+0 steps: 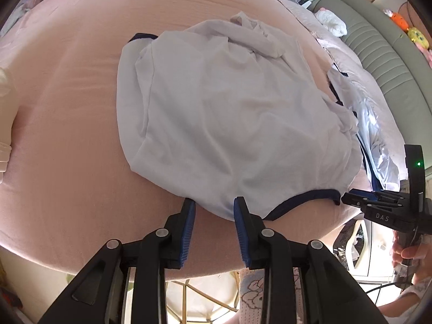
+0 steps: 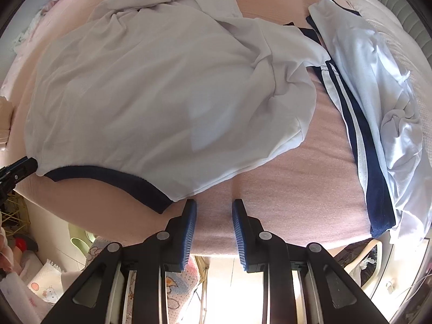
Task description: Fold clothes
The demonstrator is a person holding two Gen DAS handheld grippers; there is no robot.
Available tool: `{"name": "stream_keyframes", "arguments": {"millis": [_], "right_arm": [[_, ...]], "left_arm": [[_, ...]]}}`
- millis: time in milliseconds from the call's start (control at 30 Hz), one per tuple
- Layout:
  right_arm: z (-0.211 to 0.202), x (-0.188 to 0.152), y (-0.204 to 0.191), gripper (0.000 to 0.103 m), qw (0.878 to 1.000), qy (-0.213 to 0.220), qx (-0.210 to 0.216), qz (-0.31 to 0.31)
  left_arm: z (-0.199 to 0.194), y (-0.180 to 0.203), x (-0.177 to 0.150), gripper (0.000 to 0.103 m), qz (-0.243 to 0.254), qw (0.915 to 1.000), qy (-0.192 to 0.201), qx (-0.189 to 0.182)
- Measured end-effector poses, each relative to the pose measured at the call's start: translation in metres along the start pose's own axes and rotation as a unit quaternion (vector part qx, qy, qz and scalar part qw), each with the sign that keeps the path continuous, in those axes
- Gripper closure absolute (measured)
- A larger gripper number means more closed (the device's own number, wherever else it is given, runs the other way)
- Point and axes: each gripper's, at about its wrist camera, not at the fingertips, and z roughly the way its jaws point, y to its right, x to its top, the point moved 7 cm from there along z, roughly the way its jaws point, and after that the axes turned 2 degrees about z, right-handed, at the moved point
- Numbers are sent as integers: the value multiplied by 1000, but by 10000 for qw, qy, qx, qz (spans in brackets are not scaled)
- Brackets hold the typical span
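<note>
The white shirt (image 1: 229, 113) lies bunched, so its sleeves are hidden in its own folds. In the right wrist view the striped garment (image 2: 378, 124) is cut off by the frame's right edge. The person's hand (image 1: 405, 251) shows only partly — the rest is behind the right gripper's handle. The soft toys (image 1: 410, 32) are too small to tell.

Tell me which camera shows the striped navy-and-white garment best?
The right wrist view: the striped garment lies in full length beside the white shirt. The left wrist view shows only a bunched sliver at the shirt's far edge.
</note>
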Motion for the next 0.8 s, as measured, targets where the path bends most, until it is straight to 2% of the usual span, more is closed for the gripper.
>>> {"name": "stream_keyframes", "arguments": {"millis": [33, 67, 100, 133, 167, 267, 433, 533, 600, 700, 800], "right_arm": [[-2, 1, 3, 71, 10000, 27, 8, 3], [-4, 3, 6, 65, 10000, 46, 5, 21], [-6, 3, 10, 45, 10000, 59, -35, 54], [-8, 4, 15, 30, 9999, 86, -99, 85], [-11, 5, 18, 28, 9998, 127, -144, 100], [-18, 7, 24, 28, 9996, 212, -180, 104], [-27, 11, 34, 28, 9994, 285, -195, 37], [-29, 14, 38, 28, 9993, 258, -254, -53], [-30, 16, 41, 28, 9994, 209, -240, -109], [-33, 21, 47, 28, 9997, 102, -55, -204], [-42, 31, 55, 28, 9991, 59, 90, -419]], "left_arm": [[-5, -2, 2, 62, -76, 9999, 44, 54], [-9, -3, 4, 46, -130, 9998, 96, 102], [-14, -4, 5, 38, -166, 9996, 218, 121], [-20, -6, 7, 37, -177, 9990, 368, 184], [-25, -8, 9, 37, -166, 9983, 492, 271], [-25, -19, 8, 37, -68, 9980, 429, 450], [-6, -7, 28, 37, 170, 9968, 408, 664], [-5, -3, 31, 37, 286, 9965, 367, 698], [-6, -2, 34, 37, 256, 9974, 317, 597], [-7, -3, 41, 37, 248, 9982, 239, 499], [-11, -5, 52, 37, 497, 9956, 267, 752]]}}
